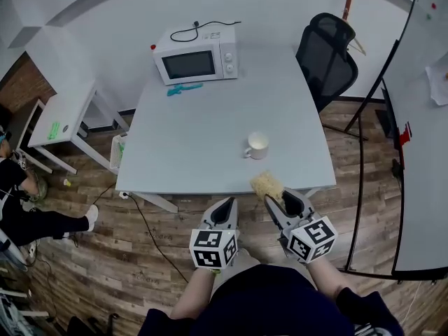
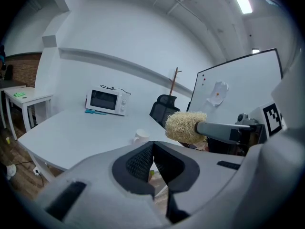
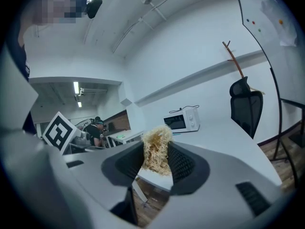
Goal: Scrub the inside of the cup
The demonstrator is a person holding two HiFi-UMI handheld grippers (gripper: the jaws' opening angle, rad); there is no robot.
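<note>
Right gripper view shows the right gripper (image 3: pixel 157 149) clamped on a pale yellow fibrous scrubbing pad (image 3: pixel 155 136), the left gripper (image 2: pixel 153 149) closed on nothing, and the white ceramic cup (image 1: pixel 257 145) well ahead of both jaws (scrubbing apparently not begun).

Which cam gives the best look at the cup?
Head view: the cup stands in full on the table, mouth and handle visible. Left gripper view shows only its upper part above the left gripper. Right gripper view doesn't show it.
</note>
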